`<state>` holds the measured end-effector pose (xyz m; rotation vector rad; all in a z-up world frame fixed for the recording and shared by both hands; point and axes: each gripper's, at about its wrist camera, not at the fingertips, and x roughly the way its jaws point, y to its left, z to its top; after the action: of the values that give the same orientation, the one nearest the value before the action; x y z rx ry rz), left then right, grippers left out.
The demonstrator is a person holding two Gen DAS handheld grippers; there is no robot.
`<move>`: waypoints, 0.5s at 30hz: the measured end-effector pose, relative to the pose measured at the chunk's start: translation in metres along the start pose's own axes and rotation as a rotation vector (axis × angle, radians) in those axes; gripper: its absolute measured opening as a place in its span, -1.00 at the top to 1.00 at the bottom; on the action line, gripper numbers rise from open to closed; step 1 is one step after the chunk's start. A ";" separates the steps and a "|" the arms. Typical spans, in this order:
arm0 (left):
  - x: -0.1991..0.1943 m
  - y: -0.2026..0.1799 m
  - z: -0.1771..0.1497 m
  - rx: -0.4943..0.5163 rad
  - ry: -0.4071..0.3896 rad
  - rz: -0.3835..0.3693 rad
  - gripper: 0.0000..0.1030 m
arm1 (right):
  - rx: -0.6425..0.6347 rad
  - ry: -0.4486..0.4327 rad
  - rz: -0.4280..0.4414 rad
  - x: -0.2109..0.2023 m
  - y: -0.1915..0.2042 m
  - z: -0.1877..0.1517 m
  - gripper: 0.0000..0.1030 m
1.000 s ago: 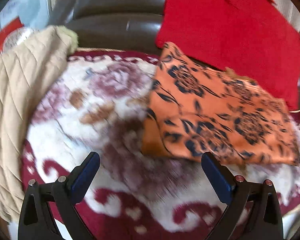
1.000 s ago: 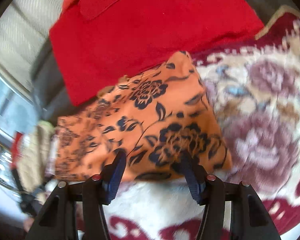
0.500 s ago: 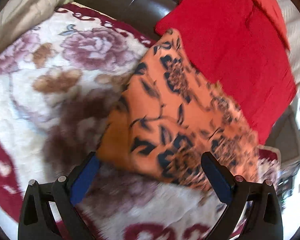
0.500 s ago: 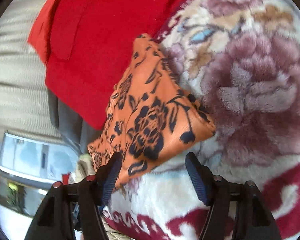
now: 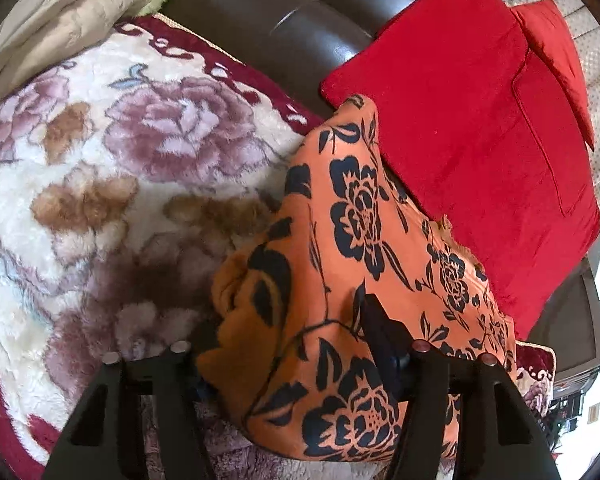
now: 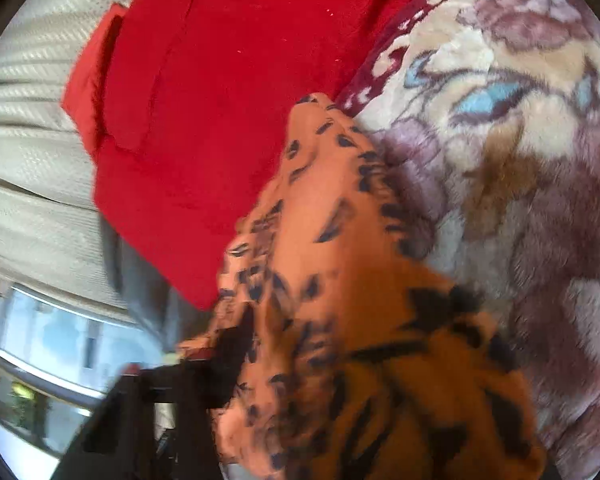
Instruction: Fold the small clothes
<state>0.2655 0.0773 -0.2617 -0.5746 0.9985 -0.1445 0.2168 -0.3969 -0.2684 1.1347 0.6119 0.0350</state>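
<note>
An orange garment with a black flower print (image 5: pixel 352 248) lies on a plush floral blanket (image 5: pixel 112 168). My left gripper (image 5: pixel 296 364) is shut on the garment's near corner; the cloth bunches between its fingers (image 5: pixel 384 332) and covers the left one. In the right wrist view the same garment (image 6: pixel 340 280) fills the lower middle, blurred by motion. My right gripper (image 6: pixel 300 372) is shut on the garment's other end; only its left finger (image 6: pixel 232 352) shows, the rest is under cloth.
A red cushion (image 5: pixel 472 140) leans behind the garment against a dark sofa back (image 5: pixel 268 20); it also shows in the right wrist view (image 6: pixel 220 92). A beige quilted cover (image 5: pixel 60 20) lies at the upper left. A pale curtain (image 6: pixel 32 120) hangs beyond.
Both grippers went from open in front of the garment to closed on its near edge. The cloth is now gathered and lifted at both ends.
</note>
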 end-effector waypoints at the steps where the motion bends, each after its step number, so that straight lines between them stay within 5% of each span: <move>1: -0.003 0.002 0.001 -0.007 -0.005 -0.001 0.45 | -0.009 0.005 0.000 0.001 0.000 0.002 0.53; 6: -0.028 0.001 0.001 0.008 -0.022 -0.078 0.59 | -0.130 -0.035 -0.008 -0.017 0.030 -0.006 0.62; 12: -0.078 -0.003 -0.012 0.084 -0.052 -0.098 0.59 | -0.259 -0.065 0.003 -0.062 0.066 -0.036 0.63; 15: -0.086 0.009 -0.029 0.133 -0.006 -0.062 0.56 | -0.263 -0.053 0.001 -0.093 0.056 -0.053 0.63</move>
<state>0.1930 0.1053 -0.2137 -0.4843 0.9582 -0.2628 0.1296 -0.3585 -0.1944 0.8783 0.5420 0.0837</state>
